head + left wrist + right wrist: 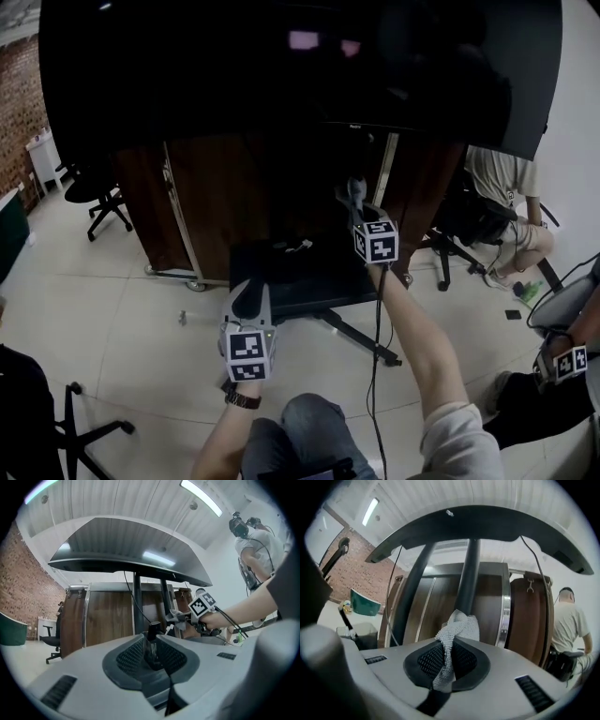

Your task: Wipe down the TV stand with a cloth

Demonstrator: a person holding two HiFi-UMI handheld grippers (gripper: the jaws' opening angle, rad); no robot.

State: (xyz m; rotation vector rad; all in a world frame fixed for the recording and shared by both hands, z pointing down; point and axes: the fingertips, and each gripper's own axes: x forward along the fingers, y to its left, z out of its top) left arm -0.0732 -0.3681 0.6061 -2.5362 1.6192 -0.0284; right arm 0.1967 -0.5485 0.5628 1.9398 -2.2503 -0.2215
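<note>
The TV stand carries a big dark screen (281, 66) on a black pole (468, 573) above a low black base shelf (300, 281) with splayed legs. My right gripper (356, 199) is shut on a grey knitted cloth (457, 630), held up against the pole just above the shelf. The cloth (354, 190) bunches out past the fingertips. My left gripper (251, 298) hangs lower and nearer to me, over the shelf's front edge, jaws shut with nothing in them. In the left gripper view the pole (137, 602) rises ahead and the cloth (176, 617) shows to the right.
Dark wooden cabinets (216, 197) on casters stand right behind the stand. A black office chair (98, 192) is at the left and another chair (84, 431) at lower left. A person (502, 187) sits at the right. A cable (378, 356) hangs from my right gripper.
</note>
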